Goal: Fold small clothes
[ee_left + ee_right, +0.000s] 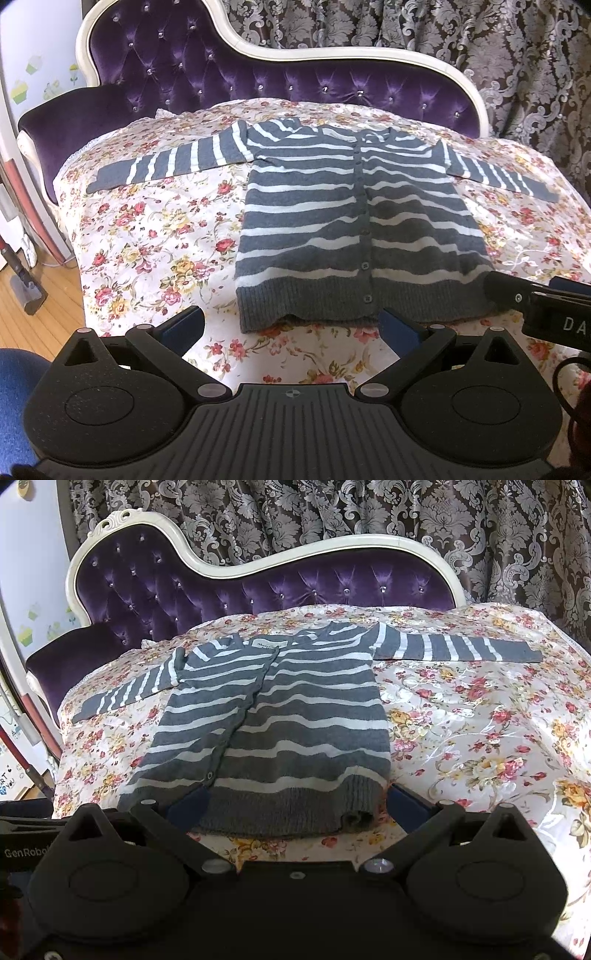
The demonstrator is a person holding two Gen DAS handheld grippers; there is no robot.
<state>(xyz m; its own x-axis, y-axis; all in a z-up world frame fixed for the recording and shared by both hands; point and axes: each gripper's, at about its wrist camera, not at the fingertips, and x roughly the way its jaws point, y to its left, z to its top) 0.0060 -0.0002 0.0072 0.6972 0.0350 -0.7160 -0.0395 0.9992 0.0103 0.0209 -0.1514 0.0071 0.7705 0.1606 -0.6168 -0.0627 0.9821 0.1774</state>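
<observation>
A grey and white striped cardigan lies flat and buttoned on a floral quilt, both sleeves spread out sideways. My left gripper is open, its fingers on either side of the left half of the hem, just in front of it. My right gripper is open at the cardigan's right hem corner, which is slightly rolled up between the fingers. The right gripper also shows in the left wrist view, at the hem's right end.
The quilt covers a purple tufted chaise with a white frame. Patterned curtains hang behind. A wooden floor and a vacuum lie off the left edge of the quilt.
</observation>
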